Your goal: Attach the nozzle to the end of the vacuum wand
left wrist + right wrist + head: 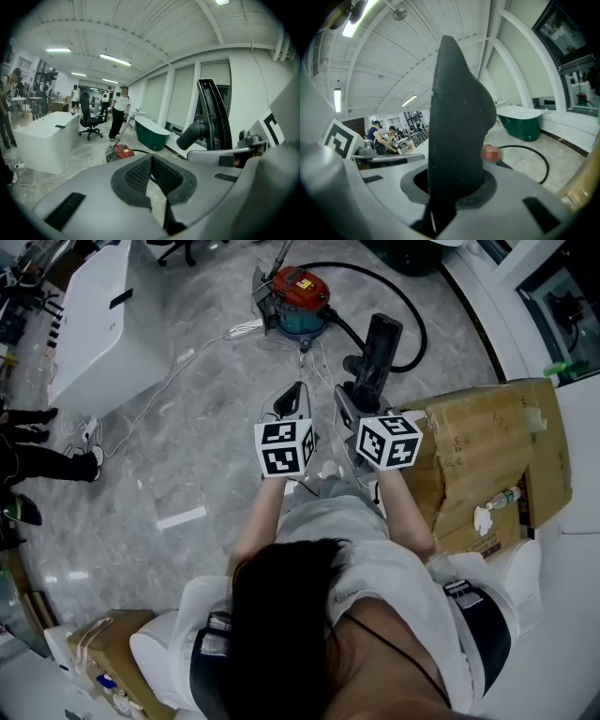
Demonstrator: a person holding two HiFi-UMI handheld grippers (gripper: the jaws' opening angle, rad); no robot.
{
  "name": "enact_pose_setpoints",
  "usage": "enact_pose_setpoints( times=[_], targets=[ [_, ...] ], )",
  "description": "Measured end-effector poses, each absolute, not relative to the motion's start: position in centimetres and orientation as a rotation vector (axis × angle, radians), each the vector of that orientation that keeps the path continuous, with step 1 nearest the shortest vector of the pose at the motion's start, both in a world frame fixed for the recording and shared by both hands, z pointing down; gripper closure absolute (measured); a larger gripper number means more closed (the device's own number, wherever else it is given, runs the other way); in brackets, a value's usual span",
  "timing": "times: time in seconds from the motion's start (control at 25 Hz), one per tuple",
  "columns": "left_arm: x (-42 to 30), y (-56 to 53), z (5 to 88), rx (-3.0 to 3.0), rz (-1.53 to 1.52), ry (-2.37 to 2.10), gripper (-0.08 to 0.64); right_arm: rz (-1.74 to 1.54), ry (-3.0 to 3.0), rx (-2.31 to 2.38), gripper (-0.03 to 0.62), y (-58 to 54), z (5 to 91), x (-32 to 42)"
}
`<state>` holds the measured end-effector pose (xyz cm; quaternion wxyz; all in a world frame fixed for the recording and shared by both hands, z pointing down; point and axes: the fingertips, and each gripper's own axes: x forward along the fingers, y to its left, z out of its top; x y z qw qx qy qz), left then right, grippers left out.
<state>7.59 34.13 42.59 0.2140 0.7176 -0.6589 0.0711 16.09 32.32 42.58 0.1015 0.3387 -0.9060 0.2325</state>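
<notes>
**Nozzle clamped in right hand-held gripper; left one shut and empty**

The right hand-held gripper (454, 185) is clamped on the black nozzle (459, 108). The nozzle stands upright out of its jaws, above the grey floor (206, 427). The left hand-held gripper (151, 161) is just beside it on the left, jaws together with nothing between them. Farther off on the floor sits the red vacuum (298, 296), its black hose (417, 320) looping to the right. A cardboard box (492, 446) lies at the right.
</notes>
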Motion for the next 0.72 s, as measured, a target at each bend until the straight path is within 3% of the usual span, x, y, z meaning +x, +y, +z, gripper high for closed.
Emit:
enact_pose_setpoints(
  times=[0.72],
  targets=[
    [9.0,26.3,42.8,1.922,0.183,-1.905,0.557,0.662,-2.697,0.915,0.507,23.9,42.9,17.5]
  ],
)
